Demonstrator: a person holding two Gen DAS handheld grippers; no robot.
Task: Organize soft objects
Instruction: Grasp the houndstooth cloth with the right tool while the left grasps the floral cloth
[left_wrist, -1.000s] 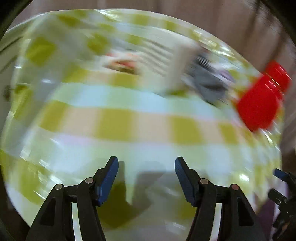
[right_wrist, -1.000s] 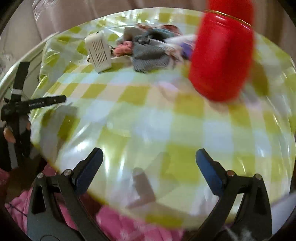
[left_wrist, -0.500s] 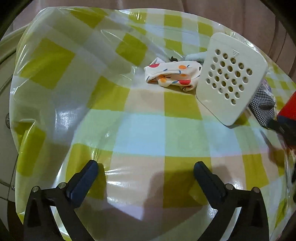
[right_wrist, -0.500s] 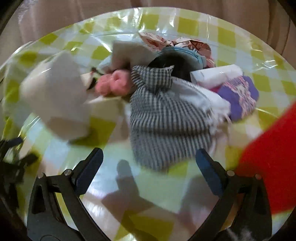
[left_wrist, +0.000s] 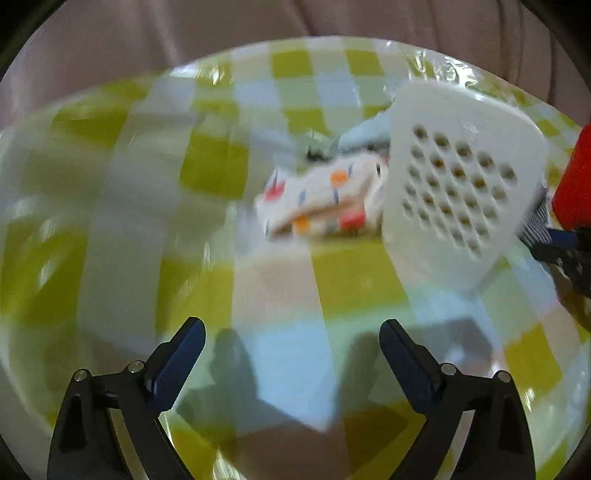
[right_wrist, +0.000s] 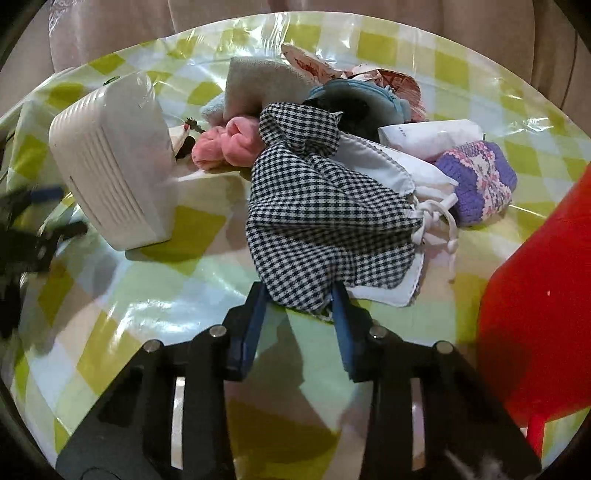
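Observation:
A heap of soft things lies on the checked tablecloth (right_wrist: 184, 236). Nearest me is a black-and-white checked pouch (right_wrist: 325, 206) with a white lining and drawstring. My right gripper (right_wrist: 299, 295) is closing, and its pads press the pouch's near corner from both sides. Behind it lie a pink cloth (right_wrist: 229, 144), a purple knitted piece (right_wrist: 480, 181) and a dark item with a blue rim (right_wrist: 354, 103). In the blurred left wrist view a white cloth with fruit print (left_wrist: 325, 199) lies ahead. My left gripper (left_wrist: 291, 328) is wide, its jaws closing slightly, with nothing between them.
A white perforated plastic box (left_wrist: 458, 184) stands tilted right of the printed cloth, and it shows at the heap's left (right_wrist: 110, 166). A red container (right_wrist: 535, 332) stands close on the right. A white packet (right_wrist: 428, 136) lies in the heap. Pale curtain hangs behind the table.
My right gripper came forward to the heap and closed from wide onto the checked pouch's corner. The left gripper widened and moved across the table toward the printed cloth and the white box.

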